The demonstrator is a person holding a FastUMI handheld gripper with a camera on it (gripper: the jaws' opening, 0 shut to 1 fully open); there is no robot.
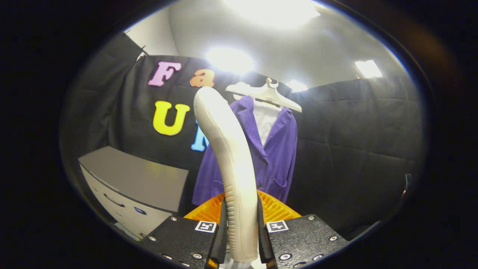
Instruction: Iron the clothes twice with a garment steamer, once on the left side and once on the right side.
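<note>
My gripper (242,239) is shut on the cream handle of the garment steamer (228,157), which rises between the fingers and curves up and to the left. Beyond the handle hangs a purple jacket (278,153) over a white shirt (266,119) on a white hanger (267,93), against the black booth wall. The handle covers part of the jacket's left side. The steamer's head points away from me, and I cannot tell whether it touches the cloth.
An orange ribbed basket (278,210) sits just ahead of the fingers, below the jacket. A grey cabinet with drawers (136,186) stands to the left. A dark sleeve edge (407,185) shows at far right.
</note>
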